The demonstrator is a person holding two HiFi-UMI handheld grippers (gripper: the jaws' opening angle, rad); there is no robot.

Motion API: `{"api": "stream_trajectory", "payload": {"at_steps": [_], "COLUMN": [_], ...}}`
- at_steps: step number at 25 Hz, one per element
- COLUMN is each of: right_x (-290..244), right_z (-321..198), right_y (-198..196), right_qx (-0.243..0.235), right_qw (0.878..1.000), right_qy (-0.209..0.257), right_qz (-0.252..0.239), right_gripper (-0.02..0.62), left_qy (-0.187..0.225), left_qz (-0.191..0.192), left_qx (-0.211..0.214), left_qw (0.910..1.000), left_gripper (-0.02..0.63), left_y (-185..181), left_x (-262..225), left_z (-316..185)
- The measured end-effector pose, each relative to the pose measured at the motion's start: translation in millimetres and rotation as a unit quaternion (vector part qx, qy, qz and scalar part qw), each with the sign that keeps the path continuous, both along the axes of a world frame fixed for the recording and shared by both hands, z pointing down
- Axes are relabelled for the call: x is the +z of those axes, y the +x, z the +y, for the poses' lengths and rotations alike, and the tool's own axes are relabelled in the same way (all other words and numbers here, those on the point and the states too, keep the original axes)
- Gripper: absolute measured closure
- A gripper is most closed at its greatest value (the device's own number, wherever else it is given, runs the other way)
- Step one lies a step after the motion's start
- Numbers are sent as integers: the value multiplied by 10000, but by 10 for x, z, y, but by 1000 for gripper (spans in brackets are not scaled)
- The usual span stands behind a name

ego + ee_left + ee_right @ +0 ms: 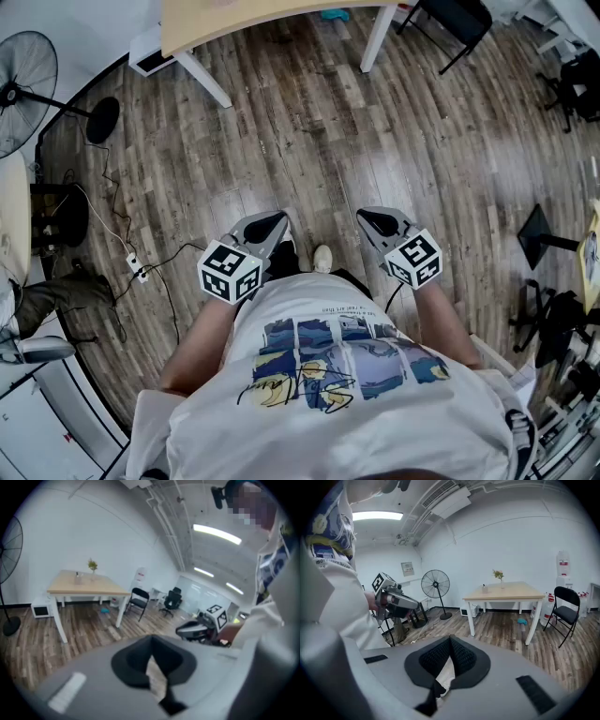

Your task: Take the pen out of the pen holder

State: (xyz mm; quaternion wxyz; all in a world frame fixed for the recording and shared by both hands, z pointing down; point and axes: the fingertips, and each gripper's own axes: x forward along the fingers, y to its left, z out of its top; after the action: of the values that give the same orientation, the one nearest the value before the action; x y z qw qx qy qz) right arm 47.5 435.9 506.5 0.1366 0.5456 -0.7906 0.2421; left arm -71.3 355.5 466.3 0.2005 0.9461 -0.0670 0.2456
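Pen holder and pen not identifiable in any view, so nothing is started. Left gripper (269, 226) and right gripper (378, 222) hang at the waist, jaws closed on nothing — table (234, 21) well apart.

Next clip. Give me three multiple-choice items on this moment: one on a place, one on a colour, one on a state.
1. Where is the light wooden table with white legs?
A. Directly under both grippers
B. Across the wood-plank floor, well away from the person
C. Tipped on its side

2. What colour is the folding chair near that table?
A. Red
B. White
C. Black

3. How do the jaws of the right hand-held gripper stand?
A. Wide apart
B. Together, with nothing between them
C. Closed on a pen

Answers:
1. B: the head view shows bare floor under the grippers, and the table stands upright at the far edge.
2. C: its seat, back and frame are black.
3. B: the right gripper view shows the pads meeting at the tips, with nothing held.
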Motion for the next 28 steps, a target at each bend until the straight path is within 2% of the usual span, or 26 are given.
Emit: {"api": "stream_trajectory", "payload": {"at_steps": [5, 11, 14, 19, 24, 28], "right_x": [-23, -1, -28, -194, -362, -376], "right_z": [-276, -976, -1485, -2473, -3296, -3769], "right_y": [37, 94, 166, 221, 330, 345], "right_qx": [-74, -145, 72, 170, 237, 100], "right_qw": [9999, 9993, 9994, 9994, 9988, 9987], "right_qy": [-4, -102, -187, -121, 47, 45], "right_qz": [131, 318, 281, 275, 431, 494], "right_gripper": [589, 589, 589, 588, 560, 560], "left_qy": [81, 57, 59, -87, 108, 196], "left_qz": [344, 570, 657, 866, 860, 911], "left_qx": [-134, -266, -196, -295, -211, -381], "left_qw": [9993, 9980, 9976, 9958, 9960, 9949], "left_gripper": [598, 598, 598, 598, 597, 597], "left_y": [101, 210, 277, 242, 311, 306], "left_x": [-162, -160, -220, -290, -306, -316], "left_z": [-298, -1090, -1588, -2444, -3134, -3581]}}
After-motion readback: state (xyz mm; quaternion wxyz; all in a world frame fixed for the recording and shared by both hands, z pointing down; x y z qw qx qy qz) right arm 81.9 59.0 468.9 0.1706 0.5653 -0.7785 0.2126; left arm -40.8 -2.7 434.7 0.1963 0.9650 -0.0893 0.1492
